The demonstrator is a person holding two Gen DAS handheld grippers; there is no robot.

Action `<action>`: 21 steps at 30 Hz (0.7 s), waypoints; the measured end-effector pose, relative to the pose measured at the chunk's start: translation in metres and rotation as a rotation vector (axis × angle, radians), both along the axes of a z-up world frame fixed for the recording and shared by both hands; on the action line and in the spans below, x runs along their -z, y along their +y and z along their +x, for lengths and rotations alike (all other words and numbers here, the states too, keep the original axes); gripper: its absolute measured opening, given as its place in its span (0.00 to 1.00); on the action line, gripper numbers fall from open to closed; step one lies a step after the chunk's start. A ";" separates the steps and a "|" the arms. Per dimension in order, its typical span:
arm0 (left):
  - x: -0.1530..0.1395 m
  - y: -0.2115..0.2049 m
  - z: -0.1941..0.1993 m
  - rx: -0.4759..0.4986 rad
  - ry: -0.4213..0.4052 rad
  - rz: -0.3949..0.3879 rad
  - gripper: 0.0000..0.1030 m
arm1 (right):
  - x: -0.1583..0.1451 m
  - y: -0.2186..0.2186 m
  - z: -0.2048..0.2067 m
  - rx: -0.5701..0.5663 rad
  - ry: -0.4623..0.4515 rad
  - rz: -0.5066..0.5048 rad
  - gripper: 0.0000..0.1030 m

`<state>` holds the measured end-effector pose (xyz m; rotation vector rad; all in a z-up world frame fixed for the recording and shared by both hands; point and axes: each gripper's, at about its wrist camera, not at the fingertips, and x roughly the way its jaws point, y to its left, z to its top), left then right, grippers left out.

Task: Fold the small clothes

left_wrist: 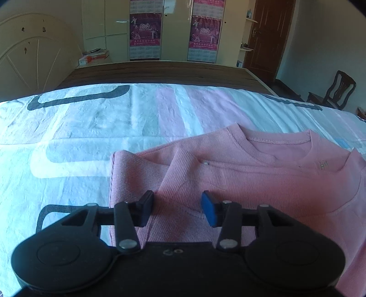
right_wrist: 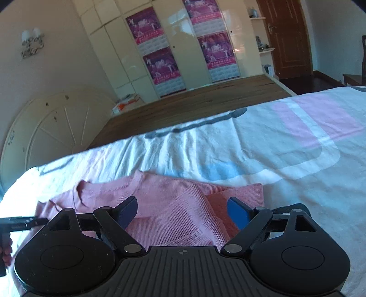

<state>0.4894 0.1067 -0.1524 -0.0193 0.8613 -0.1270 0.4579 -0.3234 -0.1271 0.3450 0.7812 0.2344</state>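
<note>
left gripper (left_wrist: 177,205): jaws part-open over left sleeve fold, nothing pinched | right gripper (right_wrist: 183,211): jaws wide, over right sleeve, nothing gripped | pink ribbed top (left_wrist: 263,180): flat on patterned bedsheet (left_wrist: 91,128), neckline away from grippers, both sleeves folded inward | hand (right_wrist: 5,251) at right-wrist view's left edge

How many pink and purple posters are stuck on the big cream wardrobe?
4: two stacked on the left door, upper and lower; two on the right door, upper and lower. None seems hidden.
</note>
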 end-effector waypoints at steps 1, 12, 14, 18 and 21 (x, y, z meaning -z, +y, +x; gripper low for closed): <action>0.000 0.001 0.001 -0.001 0.003 -0.012 0.39 | 0.005 0.004 0.004 -0.014 0.015 -0.031 0.82; -0.017 -0.001 -0.019 0.001 -0.119 -0.067 0.12 | 0.008 0.027 0.003 -0.123 0.003 -0.177 0.09; -0.025 0.003 -0.023 -0.026 -0.159 -0.086 0.12 | -0.002 0.022 -0.001 -0.075 -0.051 -0.174 0.08; -0.037 0.010 -0.022 -0.114 -0.231 -0.103 0.12 | -0.016 0.015 0.004 0.002 -0.115 -0.158 0.07; -0.035 0.016 -0.013 -0.179 -0.224 -0.126 0.12 | -0.011 0.018 0.011 0.033 -0.111 -0.182 0.07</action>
